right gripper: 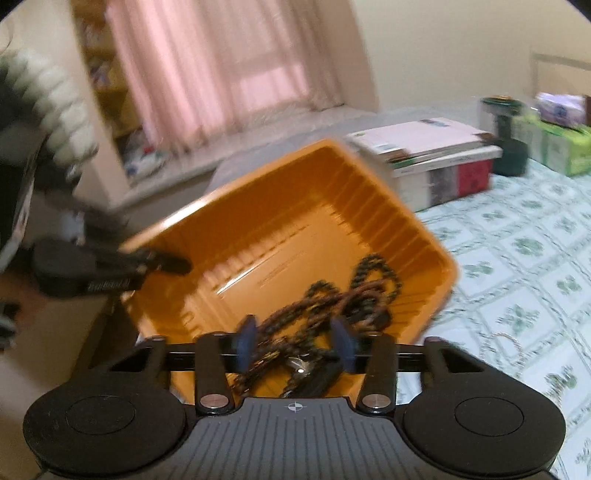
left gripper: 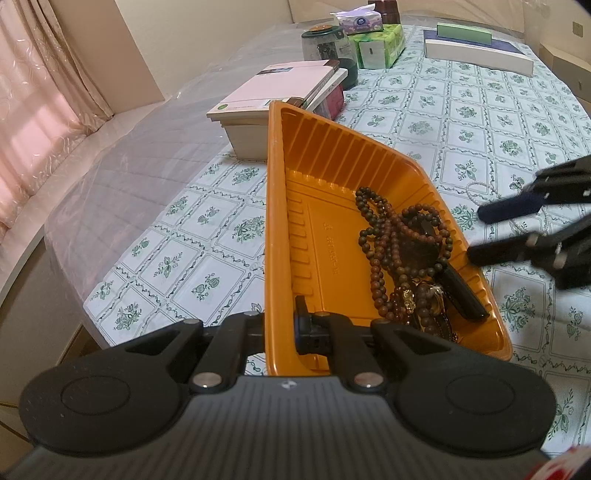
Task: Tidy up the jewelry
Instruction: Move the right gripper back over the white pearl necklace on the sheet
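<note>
Fingers (left gripper: 300,314) on orange tray (left gripper: 332,177) rim (long axis pointing away, tilted).

A tablecloth (left gripper: 461,122) with a green floral grid covers the surface, and a clear plastic sheet (left gripper: 147,147) lies over its bare edge. A stack of books (left gripper: 280,96) sits on the cloth, with a dark green jar (left gripper: 325,48) just behind it. Beside the jar stands a green tissue pack (left gripper: 380,46) with a purple tissue pack (left gripper: 360,20) on top. A long white box (left gripper: 476,51) lies farther off. Pink curtains (left gripper: 33,110) hang at the window.
</note>
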`<state>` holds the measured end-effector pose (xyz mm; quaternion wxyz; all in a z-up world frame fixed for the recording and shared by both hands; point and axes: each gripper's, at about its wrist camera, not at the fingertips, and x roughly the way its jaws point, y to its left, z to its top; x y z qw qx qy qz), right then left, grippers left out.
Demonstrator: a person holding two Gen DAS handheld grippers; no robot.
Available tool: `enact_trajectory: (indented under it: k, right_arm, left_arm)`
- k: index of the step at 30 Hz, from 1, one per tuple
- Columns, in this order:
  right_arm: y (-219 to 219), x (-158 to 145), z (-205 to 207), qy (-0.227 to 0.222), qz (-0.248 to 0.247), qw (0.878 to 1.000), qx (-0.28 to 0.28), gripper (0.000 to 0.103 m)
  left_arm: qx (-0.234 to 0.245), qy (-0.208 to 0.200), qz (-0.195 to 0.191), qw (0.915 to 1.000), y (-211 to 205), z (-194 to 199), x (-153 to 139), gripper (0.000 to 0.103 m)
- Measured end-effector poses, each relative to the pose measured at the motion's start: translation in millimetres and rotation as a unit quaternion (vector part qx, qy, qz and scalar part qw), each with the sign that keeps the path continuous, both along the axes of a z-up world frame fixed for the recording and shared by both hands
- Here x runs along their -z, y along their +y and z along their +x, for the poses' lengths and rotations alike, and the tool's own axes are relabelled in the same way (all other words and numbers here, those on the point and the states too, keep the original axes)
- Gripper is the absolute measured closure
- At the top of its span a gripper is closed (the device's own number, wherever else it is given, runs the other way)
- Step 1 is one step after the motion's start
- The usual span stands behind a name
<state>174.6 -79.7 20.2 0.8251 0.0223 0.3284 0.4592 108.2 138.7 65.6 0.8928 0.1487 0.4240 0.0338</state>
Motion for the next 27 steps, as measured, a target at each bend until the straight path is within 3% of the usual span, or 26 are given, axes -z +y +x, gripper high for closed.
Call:
enact_trajectory:
  k: [7,14,20,27]
  right_arm:
    - [-72,11,14,0.037,0.002,0.992,0.120,0.055]
    - [-140,43,6,0.047,-0.063,0.973,0.219,0.054]
    - [-160,55,3,0.053,-0.078,0.966,0.239,0.055]
    - [-150,53,19,0.035,-0.078,0.969,0.231,0.055]
  left_arm:
    - [0.000,-0.001,0.000,1.0000,-1,0,0,0.097]
    - [0.000,-0.001,0.002,1.0000,-1,0,0,0.097]
    - [0.000,-0.001,0.002,1.0000,0,0,0,0.097]
    - [0.000,-0.001,0.003,1.0000,0,0,-1,0.097]
